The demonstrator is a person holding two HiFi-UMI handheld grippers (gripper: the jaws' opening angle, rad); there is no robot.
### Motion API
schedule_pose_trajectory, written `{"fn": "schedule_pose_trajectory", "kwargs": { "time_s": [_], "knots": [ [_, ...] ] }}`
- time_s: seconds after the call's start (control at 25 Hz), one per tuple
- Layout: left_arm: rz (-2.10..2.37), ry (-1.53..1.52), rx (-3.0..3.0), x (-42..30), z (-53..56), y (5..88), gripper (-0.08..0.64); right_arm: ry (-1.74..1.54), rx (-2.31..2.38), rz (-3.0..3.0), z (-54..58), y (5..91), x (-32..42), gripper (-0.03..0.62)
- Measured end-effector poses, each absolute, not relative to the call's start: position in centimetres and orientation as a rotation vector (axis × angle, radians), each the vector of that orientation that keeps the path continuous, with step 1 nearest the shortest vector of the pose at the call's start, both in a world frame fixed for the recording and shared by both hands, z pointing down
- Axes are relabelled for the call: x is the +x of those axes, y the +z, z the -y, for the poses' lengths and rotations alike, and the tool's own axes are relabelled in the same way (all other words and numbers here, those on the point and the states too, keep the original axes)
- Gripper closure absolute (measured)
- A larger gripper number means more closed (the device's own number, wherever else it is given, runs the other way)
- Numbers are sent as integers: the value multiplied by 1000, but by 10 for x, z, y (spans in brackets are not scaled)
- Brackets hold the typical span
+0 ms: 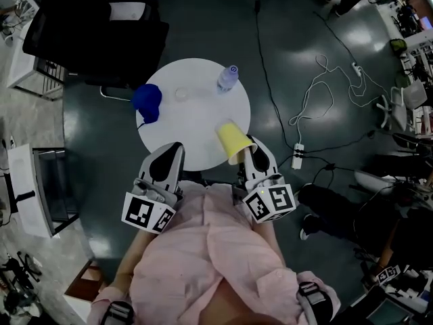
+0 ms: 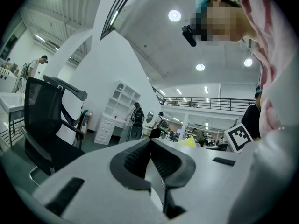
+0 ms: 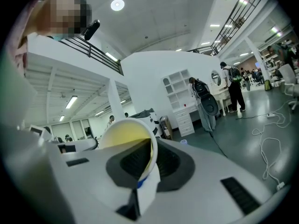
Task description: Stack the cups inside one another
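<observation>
A yellow cup point(image 1: 232, 140) hangs tilted over the near right edge of the round white table point(image 1: 196, 124). My right gripper point(image 1: 247, 152) is shut on its rim. In the right gripper view the cup's wall point(image 3: 125, 134) is pinched between the dark pads, with its open mouth facing the camera. A blue cup point(image 1: 147, 101) stands at the table's left edge. A small clear cup point(image 1: 181, 93) sits near the table's middle. My left gripper point(image 1: 173, 150) hovers at the table's near edge; in the left gripper view its jaws point(image 2: 150, 143) meet at the tips with nothing between them.
A plastic water bottle point(image 1: 228, 78) stands at the table's far right. A black office chair point(image 1: 95, 32) is behind the table on the left. Cables and a power strip point(image 1: 298, 156) lie on the dark floor to the right.
</observation>
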State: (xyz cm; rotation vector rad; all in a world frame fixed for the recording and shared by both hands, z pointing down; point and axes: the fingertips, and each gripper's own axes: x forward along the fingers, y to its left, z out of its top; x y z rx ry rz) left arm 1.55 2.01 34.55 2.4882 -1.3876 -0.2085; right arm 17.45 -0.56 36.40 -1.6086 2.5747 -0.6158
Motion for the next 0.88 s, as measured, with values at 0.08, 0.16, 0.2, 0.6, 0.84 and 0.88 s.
{"fn": "schedule_pose_trajectory", "kwargs": {
  "time_s": [0.08,0.16,0.2,0.6,0.84,0.88],
  "knots": [
    [1381,-208,2492,17,-20,345,541,-623,-1610,-2573,4,366,175,552],
    [1374,-206,2499,19,-22,344,541,-621,-1608,-2572,2,365,174,552],
    [1372,-205,2501,18,-23,344,541,-619,-1606,-2571,2,364,173,551],
    [1385,-217,2489,13,-27,344,541,-614,-1601,-2586,-2,364,169,551],
    [1394,-219,2485,13,-26,344,541,-611,-1601,-2587,-1,364,170,551],
    [1395,-219,2487,13,-26,344,541,-611,-1601,-2586,-1,364,170,552]
  ]
}}
